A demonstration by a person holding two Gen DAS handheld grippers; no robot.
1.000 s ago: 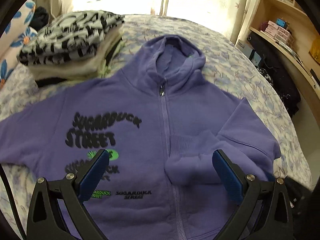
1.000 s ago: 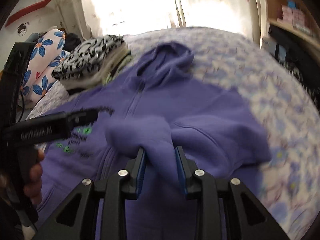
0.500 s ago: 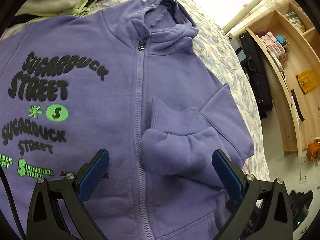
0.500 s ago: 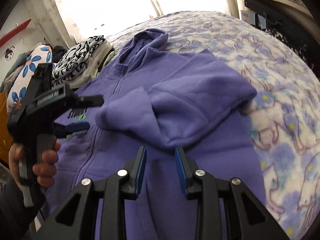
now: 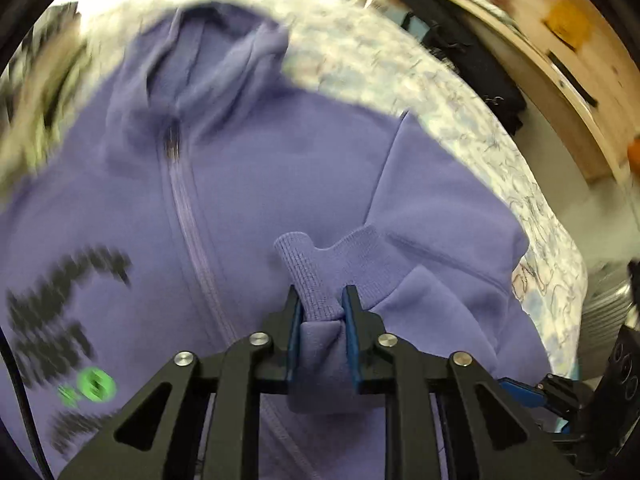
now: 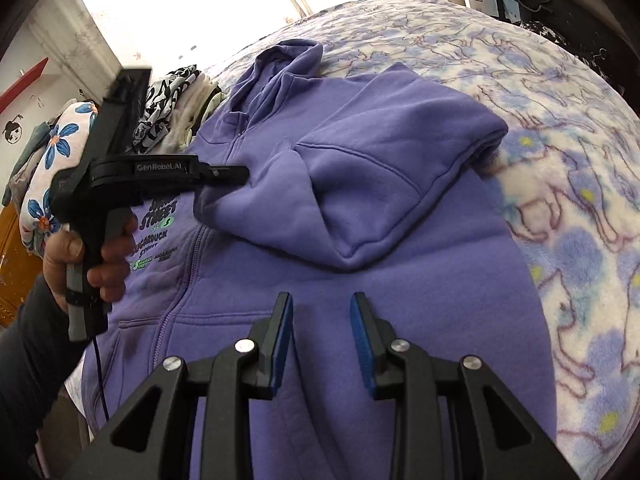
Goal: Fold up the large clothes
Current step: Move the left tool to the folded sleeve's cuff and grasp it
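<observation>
Purple fleece fills both views: the hoodie (image 6: 360, 184) lies front-up on the patterned blanket (image 6: 580, 208), its sleeve (image 6: 340, 200) folded inward across the chest. Your left gripper (image 5: 320, 312), wide open half a second ago, has just closed on the ribbed cuff (image 5: 316, 276), so you can likely pull the sleeve flatter. Your right gripper (image 6: 320, 320) hovers over the lower front, jaws slightly apart and empty.
</observation>
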